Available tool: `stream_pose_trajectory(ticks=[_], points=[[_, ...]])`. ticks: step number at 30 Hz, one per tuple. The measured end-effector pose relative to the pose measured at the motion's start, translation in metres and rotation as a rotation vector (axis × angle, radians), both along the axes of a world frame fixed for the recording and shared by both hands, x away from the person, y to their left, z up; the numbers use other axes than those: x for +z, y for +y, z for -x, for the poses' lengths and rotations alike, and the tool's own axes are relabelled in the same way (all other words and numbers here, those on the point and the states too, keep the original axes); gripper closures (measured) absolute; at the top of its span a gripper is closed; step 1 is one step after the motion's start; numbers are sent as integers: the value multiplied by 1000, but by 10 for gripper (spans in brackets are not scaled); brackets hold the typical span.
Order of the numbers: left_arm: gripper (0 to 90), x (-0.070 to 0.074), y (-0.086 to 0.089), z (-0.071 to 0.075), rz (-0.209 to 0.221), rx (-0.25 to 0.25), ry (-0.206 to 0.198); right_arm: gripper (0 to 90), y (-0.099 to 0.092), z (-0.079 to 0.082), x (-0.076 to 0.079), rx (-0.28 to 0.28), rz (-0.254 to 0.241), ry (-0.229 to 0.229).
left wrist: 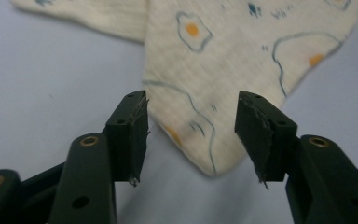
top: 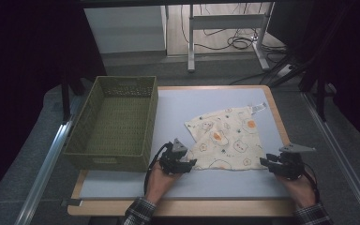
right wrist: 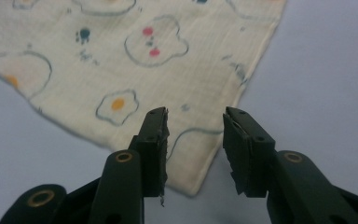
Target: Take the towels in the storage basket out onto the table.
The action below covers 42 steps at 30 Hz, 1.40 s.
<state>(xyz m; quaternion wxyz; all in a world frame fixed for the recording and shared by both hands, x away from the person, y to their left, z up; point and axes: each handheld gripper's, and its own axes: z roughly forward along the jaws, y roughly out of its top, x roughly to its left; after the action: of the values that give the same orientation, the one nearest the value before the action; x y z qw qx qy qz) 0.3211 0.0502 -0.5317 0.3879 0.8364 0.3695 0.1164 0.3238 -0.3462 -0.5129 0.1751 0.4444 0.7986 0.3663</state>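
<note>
Step in hand, as judged: approach for a two-corner pick of the printed cloth [top: 228,138], which lies flat on the pale surface [top: 178,105] to the right of the green basket [top: 115,122]. Left gripper [left wrist: 191,135] and right gripper [right wrist: 195,149] each straddle a near corner, jaws released, not pressing the fabric. Next move: lower until each corner sits between the jaws, then clench both together before lifting.

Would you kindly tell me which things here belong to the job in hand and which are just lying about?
In the job:
- printed cloth, near corners between open jaws
- left claw
- right claw

Lying about:
- green basket, beside the cloth
- cables on the floor
- metal table legs beyond
</note>
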Motion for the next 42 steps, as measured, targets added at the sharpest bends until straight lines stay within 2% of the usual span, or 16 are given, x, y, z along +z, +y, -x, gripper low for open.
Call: stream_pose_trajectory(ticks=[2,3,5,7,8,10,17,20,25,27,29,30,32,35,37,42], points=[[520,-6,-2,2,-11,-4,11,608,4,2,-6,-9,57,3],[526,-7,-3,3,-4,-6,-4,610,4,4,-7,-13,55,-8],[647,-7,-6,4,0,-18,-6,724,6,6,-6,-27,67,-4],[797,-7,-11,5,-1,-47,-4,858,10,9,-5,-11,63,6],[846,-7,-13,5,7,-53,5,866,11,9,-5,-14,67,5],[862,-5,-15,6,1,-71,6,874,12,10,-4,-13,80,10],[864,10,-2,23,73,-92,16,872,-2,27,11,15,47,-12],[861,10,-2,34,82,-121,35,870,-7,40,14,32,37,-13],[857,4,-4,54,90,-165,72,869,-9,59,8,54,43,-7],[837,1,-2,60,87,-174,75,868,-9,67,6,60,46,-3],[753,1,3,62,87,-161,62,865,-11,73,4,61,46,0],[669,2,6,60,77,-149,50,851,-12,75,5,63,42,-3],[599,7,13,53,75,-105,27,799,-15,76,8,61,30,-24],[553,13,17,32,84,-31,9,734,-18,69,15,39,9,-53],[535,15,15,18,77,-11,5,701,-20,57,17,31,-3,-56],[500,15,1,-10,10,20,-10,643,-18,24,16,7,-27,-35]])
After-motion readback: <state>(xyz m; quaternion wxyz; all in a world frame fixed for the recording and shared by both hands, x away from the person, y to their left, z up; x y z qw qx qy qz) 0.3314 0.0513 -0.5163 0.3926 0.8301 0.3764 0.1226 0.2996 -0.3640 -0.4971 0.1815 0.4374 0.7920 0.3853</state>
